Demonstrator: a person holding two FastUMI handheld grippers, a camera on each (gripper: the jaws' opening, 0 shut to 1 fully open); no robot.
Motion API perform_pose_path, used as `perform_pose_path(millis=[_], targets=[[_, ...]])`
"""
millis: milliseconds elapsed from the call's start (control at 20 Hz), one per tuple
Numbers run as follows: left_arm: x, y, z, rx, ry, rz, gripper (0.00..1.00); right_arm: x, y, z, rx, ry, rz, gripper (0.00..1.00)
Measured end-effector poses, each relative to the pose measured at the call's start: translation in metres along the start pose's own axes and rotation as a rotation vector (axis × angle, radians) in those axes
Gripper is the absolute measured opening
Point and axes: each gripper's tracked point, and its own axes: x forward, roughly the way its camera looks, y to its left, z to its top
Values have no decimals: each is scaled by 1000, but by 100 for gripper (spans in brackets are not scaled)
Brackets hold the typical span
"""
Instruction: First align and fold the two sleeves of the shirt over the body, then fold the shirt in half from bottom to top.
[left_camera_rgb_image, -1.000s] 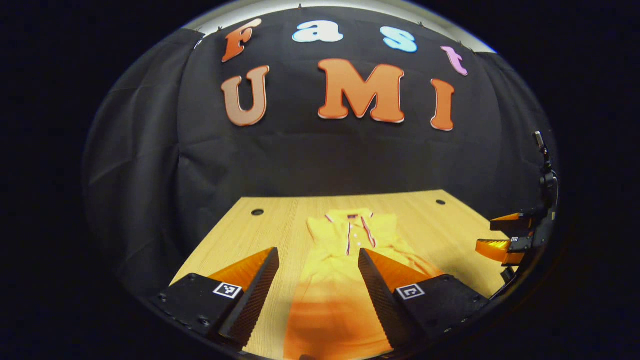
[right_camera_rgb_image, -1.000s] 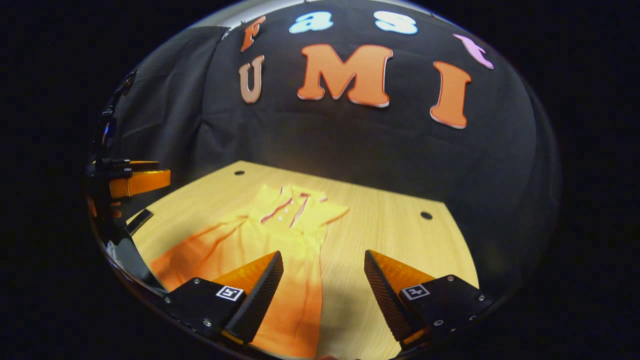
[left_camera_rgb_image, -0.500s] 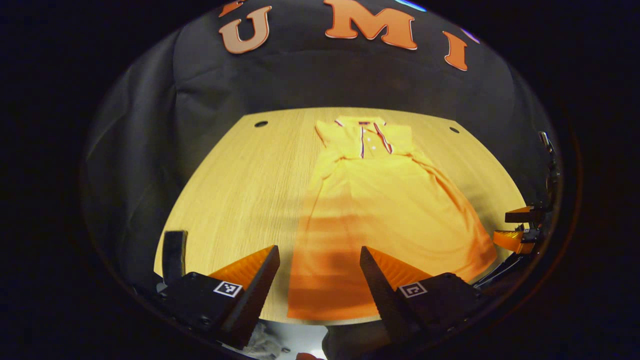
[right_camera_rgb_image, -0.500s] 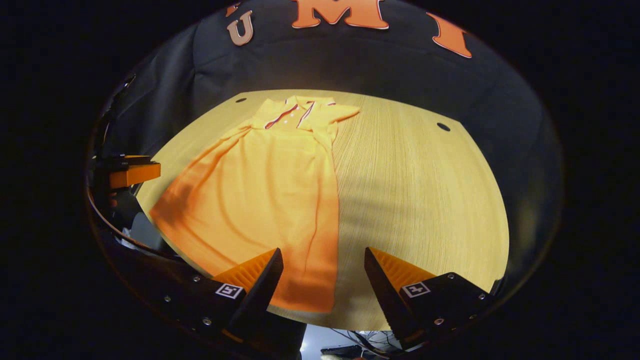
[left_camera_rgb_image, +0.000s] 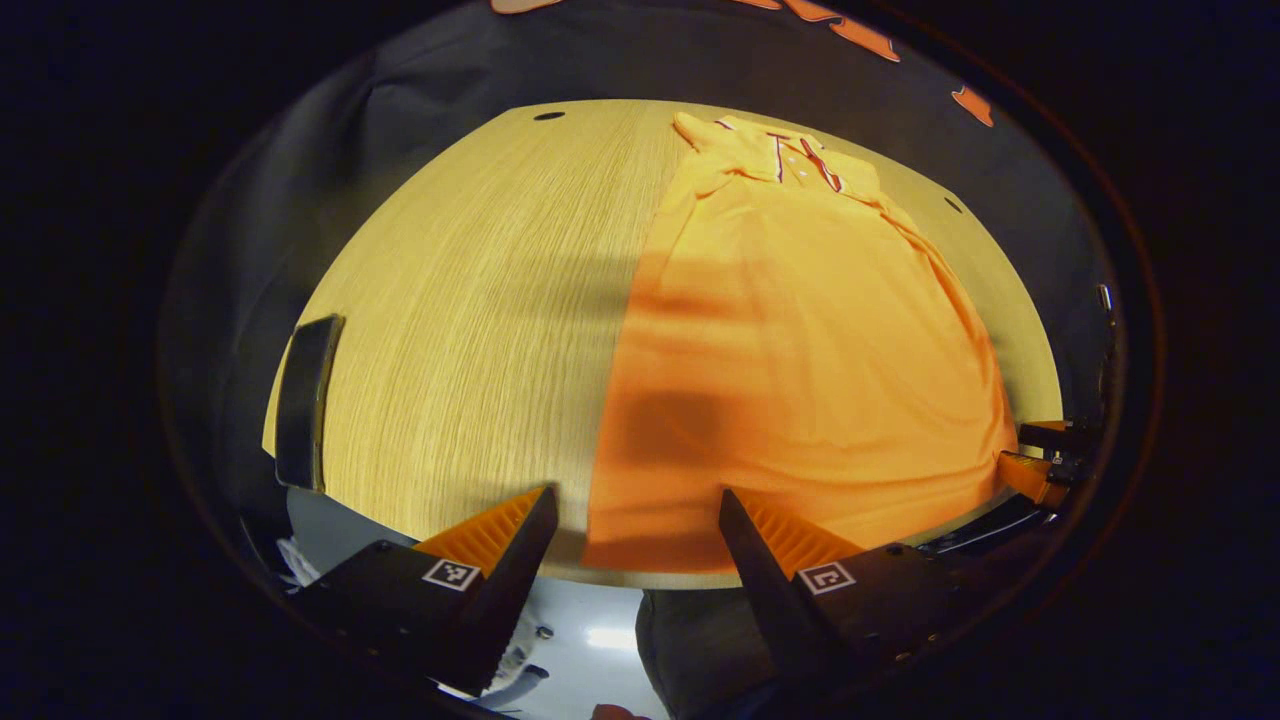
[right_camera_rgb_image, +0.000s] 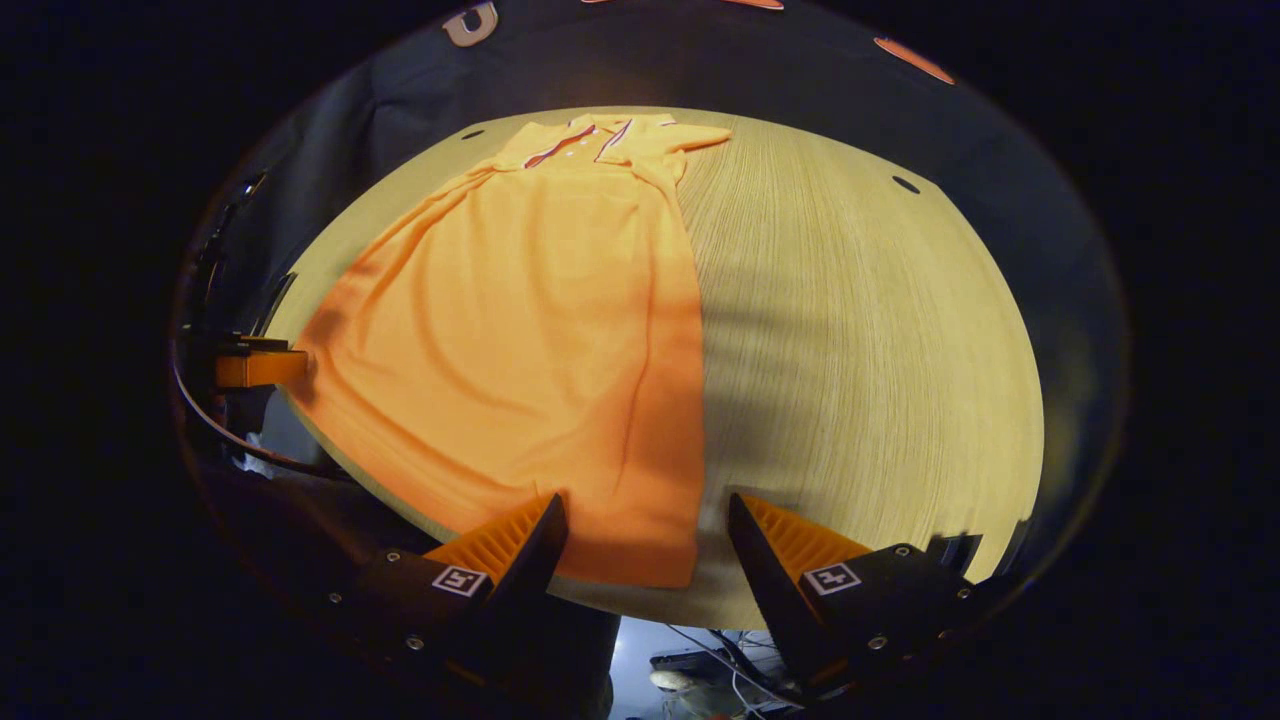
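the orange shirt (left_camera_rgb_image: 800, 360) lies flat on the wooden table (left_camera_rgb_image: 470, 330), collar at the far end toward the black cloth wall and hem at the near edge, with both sleeves already folded in over the body so it makes a long narrow shape. in the left gripper view the left gripper (left_camera_rgb_image: 638, 520) hangs over the hem's left corner at the table's near edge, its jaws wide apart with nothing between them but the cloth below. in the right gripper view the right gripper (right_camera_rgb_image: 648, 525) hangs over the hem's right corner (right_camera_rgb_image: 660, 560), jaws likewise spread and holding nothing. each view catches the other gripper low at its side, by the opposite hem corner. a dark flat object (left_camera_rgb_image: 305, 400) sits at the table's left edge.
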Motion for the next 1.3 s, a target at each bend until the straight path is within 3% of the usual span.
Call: perform_pose_path(millis=[200, 300, 350, 400, 450, 500, 550, 600, 650, 700, 800, 850, 1000, 1300], targets=[[4, -3, 2, 30, 23, 10, 99, -4, 8, -6, -2, 58, -4, 93], [7, -11, 8, 27, 44, 12, 99, -2, 18, -6, -15, 97, 5, 80], [8, -16, 13, 52, 37, -4, 98, -2, 21, -6, -27, 105, 12, 68], [11, -22, 11, 77, 30, -4, 83, -2, 26, -4, -33, 105, 28, 62], [13, -30, 11, 88, 17, -17, 75, -3, 29, -3, -14, 96, 31, 45], [9, -38, 10, 106, 14, -30, 52, -1, 32, -3, -7, 96, 40, 39], [8, -44, 10, 126, 14, -43, 38, -2, 33, -3, 1, 100, 48, 20], [9, -46, 9, 142, 43, -31, 6, -1, 33, -4, 24, 110, 63, 17], [7, -49, 13, 158, 65, -41, 4, -2, 35, -3, 69, 120, 79, 6], [9, -49, 14, 124, 91, -41, 5, -2, 42, -7, 100, 153, 129, 6], [-1, -54, 10, 73, 132, -98, 4, -6, 45, -6, 148, 162, 149, 1], [4, -60, 18, 32, 127, -127, 1, -4, 51, -8, 148, 181, 165, 1], [-3, -67, 29, 39, 138, -180, 1, -3, 43, 8, 223, 149, 139, 0], [-24, -74, 69, 52, 103, -260, 1, -20, 52, 48, 377, 97, 209, 0]])
